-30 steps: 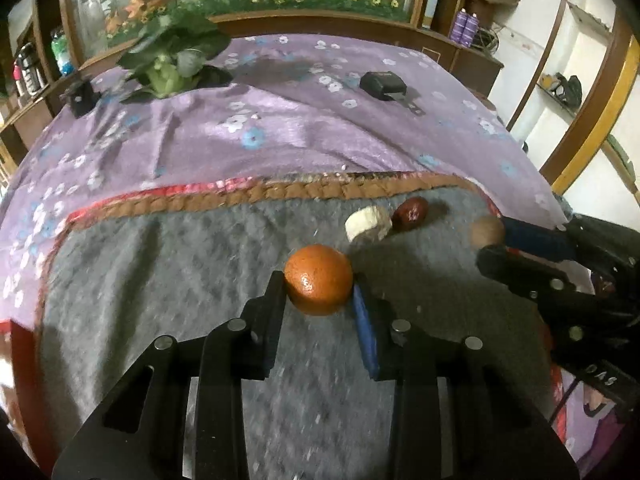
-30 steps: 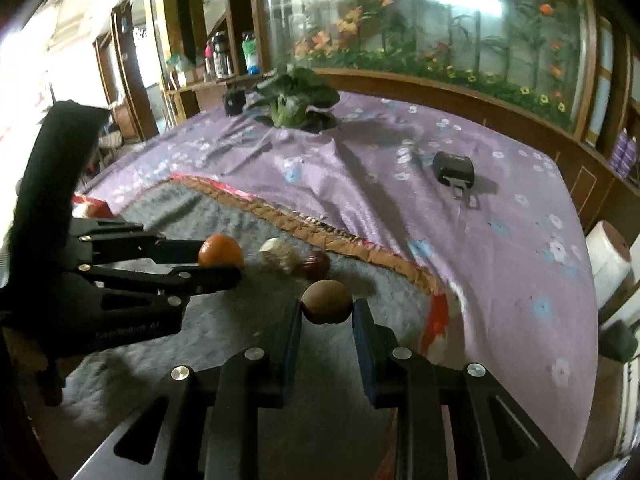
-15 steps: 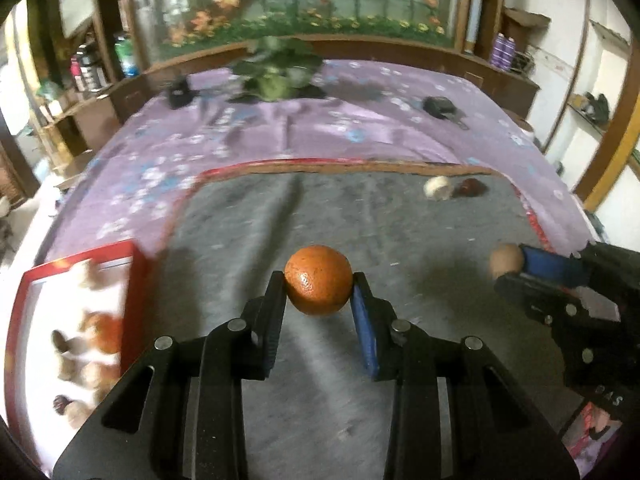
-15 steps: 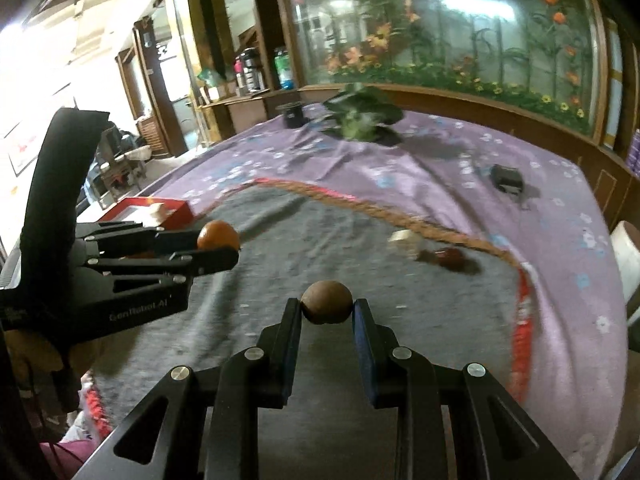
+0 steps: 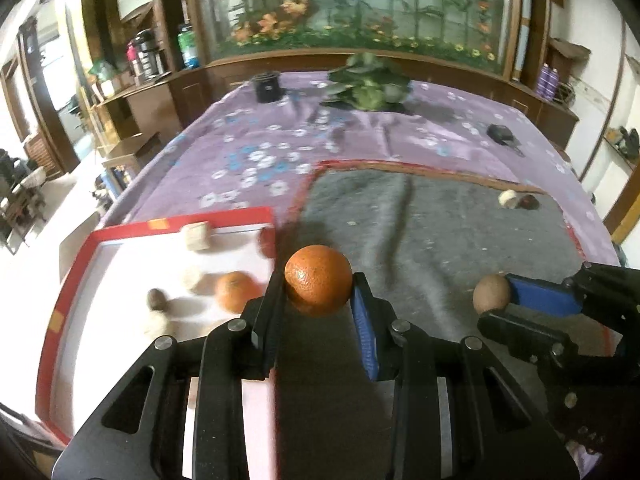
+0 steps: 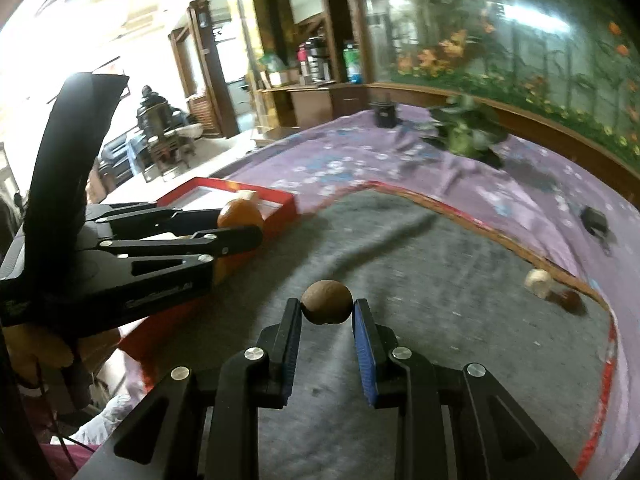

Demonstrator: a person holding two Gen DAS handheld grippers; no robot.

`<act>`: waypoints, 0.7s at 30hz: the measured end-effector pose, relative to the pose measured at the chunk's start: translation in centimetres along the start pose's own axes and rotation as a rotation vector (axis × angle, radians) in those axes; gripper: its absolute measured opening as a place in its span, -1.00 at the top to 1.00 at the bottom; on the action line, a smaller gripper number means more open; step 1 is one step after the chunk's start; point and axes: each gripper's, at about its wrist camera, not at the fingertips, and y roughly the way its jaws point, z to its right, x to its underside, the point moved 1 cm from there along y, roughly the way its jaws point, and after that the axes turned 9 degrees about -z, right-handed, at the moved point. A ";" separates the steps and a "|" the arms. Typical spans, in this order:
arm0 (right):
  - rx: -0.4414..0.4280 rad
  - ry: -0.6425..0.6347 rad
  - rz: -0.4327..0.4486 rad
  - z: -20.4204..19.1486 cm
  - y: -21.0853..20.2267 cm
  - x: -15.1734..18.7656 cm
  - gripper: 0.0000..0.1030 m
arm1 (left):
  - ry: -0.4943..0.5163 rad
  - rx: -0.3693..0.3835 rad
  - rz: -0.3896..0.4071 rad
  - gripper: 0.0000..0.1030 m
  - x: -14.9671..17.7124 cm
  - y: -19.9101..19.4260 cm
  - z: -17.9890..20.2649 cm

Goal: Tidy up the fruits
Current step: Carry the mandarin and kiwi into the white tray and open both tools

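My left gripper [image 5: 318, 282] is shut on an orange [image 5: 318, 279] and carries it in the air by the right edge of a red-rimmed white tray [image 5: 72, 264]. Several fruits lie in the tray, among them another orange [image 5: 236, 291], a pale chunk [image 5: 196, 235] and a small brown fruit [image 5: 156, 299]. To the right, my right gripper [image 6: 327, 307] is shut on a round brown fruit [image 6: 327, 307], held above the grey mat [image 6: 440, 280]. In the right wrist view the left gripper [image 6: 240, 224] and its orange [image 6: 239, 213] show at the left, next to the tray [image 6: 280, 204].
A pale piece [image 5: 508, 199] and a dark red fruit [image 5: 527, 202] lie at the mat's far right corner. On the purple flowered cloth [image 5: 280, 148] stand a leafy plant [image 5: 368, 88], a black cup [image 5: 267, 87] and a small black object [image 5: 500, 133]. Beyond the tray the table ends.
Both grippers have swung left across the grey mat with their fruits. The red-rimmed tray has come into view under the left gripper, and the two loose fruits now lie far off to the right.
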 end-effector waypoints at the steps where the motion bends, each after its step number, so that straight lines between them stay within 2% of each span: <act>1: -0.009 -0.016 -0.001 -0.8 0.3 -0.3 0.51 | -0.012 -0.002 -0.004 0.38 0.1 -0.1 -0.7; 12: -0.112 -0.139 -0.027 -7.2 2.7 -3.1 0.51 | -0.184 -0.046 -0.022 0.38 0.6 -0.9 -9.8; 21: -0.194 -0.238 -0.089 -11.9 5.9 -4.3 0.52 | -0.248 -0.079 -0.056 0.38 1.5 0.0 -13.3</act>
